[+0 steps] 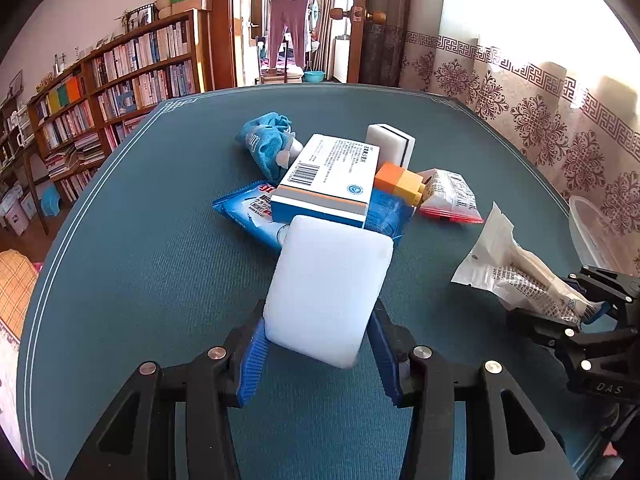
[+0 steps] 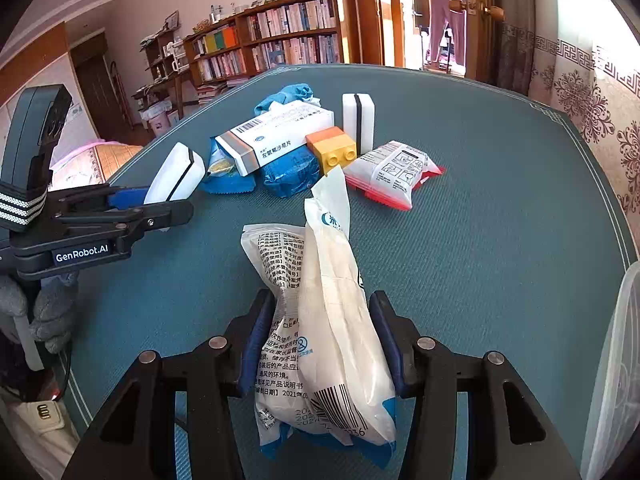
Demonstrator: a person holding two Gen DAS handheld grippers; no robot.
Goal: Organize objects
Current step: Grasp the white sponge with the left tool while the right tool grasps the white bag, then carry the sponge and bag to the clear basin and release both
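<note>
My left gripper (image 1: pixel 318 344) is shut on a white sponge (image 1: pixel 328 292) and holds it above the blue table mat (image 1: pixel 160 272); it also shows in the right wrist view (image 2: pixel 176 178). My right gripper (image 2: pixel 318 344) is shut on white plastic packets (image 2: pixel 320 320), also seen from the left wrist (image 1: pixel 520 276). Behind lies a pile: a medicine box (image 1: pixel 328 176), a blue wipes pack (image 1: pixel 256 208), a blue cloth (image 1: pixel 264 136), a second white sponge (image 1: pixel 390 146), an orange-yellow block (image 1: pixel 400 182) and a red-edged sachet (image 1: pixel 452 196).
A clear plastic container (image 2: pixel 616 360) stands at the table's right edge. A patterned curtain (image 1: pixel 540 120) hangs to the right. Bookshelves (image 1: pixel 120 72) and a doorway lie beyond the far edge. A bed corner (image 1: pixel 16 288) is at the left.
</note>
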